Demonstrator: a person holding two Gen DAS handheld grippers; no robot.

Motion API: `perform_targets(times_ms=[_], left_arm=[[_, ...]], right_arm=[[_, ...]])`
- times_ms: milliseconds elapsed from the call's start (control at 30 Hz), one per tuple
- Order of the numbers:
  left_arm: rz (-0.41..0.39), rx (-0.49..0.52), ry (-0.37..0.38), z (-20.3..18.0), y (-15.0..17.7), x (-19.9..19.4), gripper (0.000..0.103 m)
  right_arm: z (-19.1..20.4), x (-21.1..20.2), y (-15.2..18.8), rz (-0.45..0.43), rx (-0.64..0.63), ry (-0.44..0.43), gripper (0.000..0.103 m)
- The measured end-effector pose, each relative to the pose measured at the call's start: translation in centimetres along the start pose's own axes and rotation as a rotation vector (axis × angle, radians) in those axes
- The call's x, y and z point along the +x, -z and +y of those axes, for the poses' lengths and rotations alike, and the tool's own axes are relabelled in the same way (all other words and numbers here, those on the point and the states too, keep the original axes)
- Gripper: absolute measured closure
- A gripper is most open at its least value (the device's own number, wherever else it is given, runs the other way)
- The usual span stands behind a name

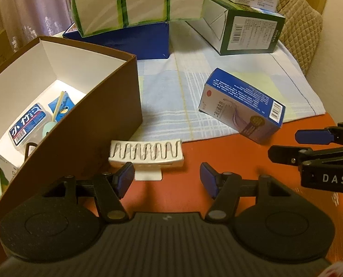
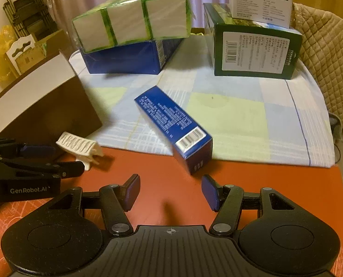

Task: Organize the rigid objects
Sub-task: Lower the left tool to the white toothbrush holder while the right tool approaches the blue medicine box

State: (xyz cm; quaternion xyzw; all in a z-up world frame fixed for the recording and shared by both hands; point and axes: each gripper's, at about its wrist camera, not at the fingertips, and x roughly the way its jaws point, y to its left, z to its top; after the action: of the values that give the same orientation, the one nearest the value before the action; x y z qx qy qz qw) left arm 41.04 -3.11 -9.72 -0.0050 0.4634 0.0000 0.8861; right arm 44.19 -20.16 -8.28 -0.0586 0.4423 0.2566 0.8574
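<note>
A white ribbed soap-dish-like holder (image 1: 146,155) lies on the red table just ahead of my open left gripper (image 1: 166,179); it also shows in the right wrist view (image 2: 79,146). A blue and white carton (image 1: 243,110) lies tilted at the cloth's edge, right of the holder; in the right wrist view the carton (image 2: 176,127) is just ahead of my open right gripper (image 2: 170,191). A brown box with white inside (image 1: 97,115) stands at the left and holds several small packages (image 1: 29,124). Both grippers are empty.
A checked cloth (image 1: 171,97) covers the table's far part. On it stand a dark blue box (image 1: 134,39) with a green-wrapped tissue pack (image 1: 139,2) on top and a green carton (image 1: 247,32). A padded chair back (image 1: 303,27) is at the right.
</note>
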Motion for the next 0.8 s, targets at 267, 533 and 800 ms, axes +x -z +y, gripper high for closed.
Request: perform_targets(times_ms=[267, 533, 800], left_arm=[[0.027, -0.049, -0.043, -0.3, -0.8, 1.8, 0.043], [0.045, -0.102, -0.077, 0.7, -0.7, 2.2, 0.042], [0.053, -0.096, -0.079, 1.4, 1.0, 0.8, 0.042]], right_arm=[[-1.1, 2.1, -1.7, 0.0, -0.051, 0.018, 0.047], [-1.1, 3.3, -2.4, -0.016, -0.107, 0.014, 0.047], [0.7, 2.9, -1.4, -0.029, -0.192, 0.0, 0.075]])
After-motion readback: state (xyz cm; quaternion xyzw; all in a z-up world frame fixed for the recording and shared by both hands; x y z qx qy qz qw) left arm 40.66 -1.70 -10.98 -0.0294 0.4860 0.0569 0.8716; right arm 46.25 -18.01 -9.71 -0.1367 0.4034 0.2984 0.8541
